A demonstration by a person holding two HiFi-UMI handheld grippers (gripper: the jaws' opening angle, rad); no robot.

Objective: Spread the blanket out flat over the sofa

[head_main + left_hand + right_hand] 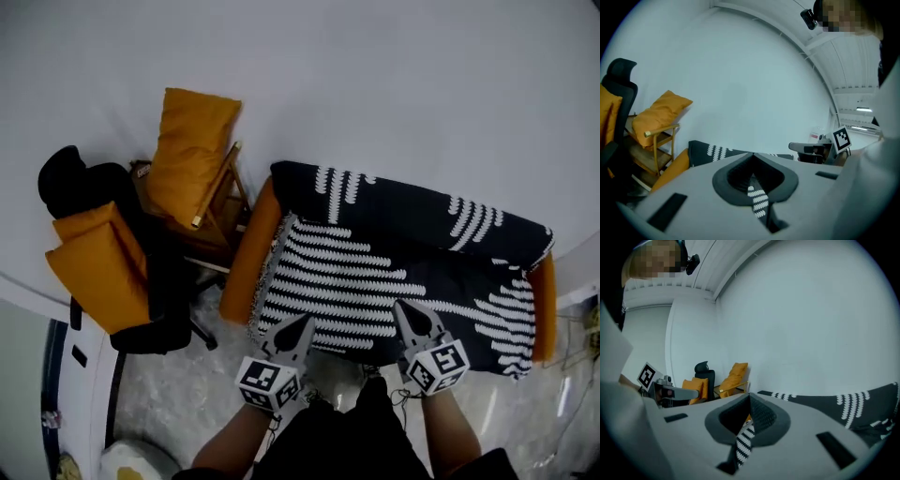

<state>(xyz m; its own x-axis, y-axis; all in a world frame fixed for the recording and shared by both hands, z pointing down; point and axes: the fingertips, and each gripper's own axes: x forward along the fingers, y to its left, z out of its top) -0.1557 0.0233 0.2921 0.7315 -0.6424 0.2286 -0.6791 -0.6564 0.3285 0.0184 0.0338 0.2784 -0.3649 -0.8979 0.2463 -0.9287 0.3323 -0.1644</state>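
left gripper [302, 326]: we've got it clenched on the blanket [394, 272], with a striped fold pinched between the fingers [693, 187].
right gripper [406, 309]: clamped as well, grasping the blanket's near edge, just right of the left one.
blanket: draped over the sofa [246, 267], running away ahead of both fingertips, rumpled on the seat.
cushion [192, 150]: up on a wooden chair [223, 197], well off to the left of our left fingers.

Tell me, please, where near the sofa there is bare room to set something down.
The blanket over the sofa carries nothing. Bare floor lies between the office chair and the left tongs. Left of the sofa is crowded: a wooden chair and the office chair, both holding orange cushions. What look like cables lie past its right end.
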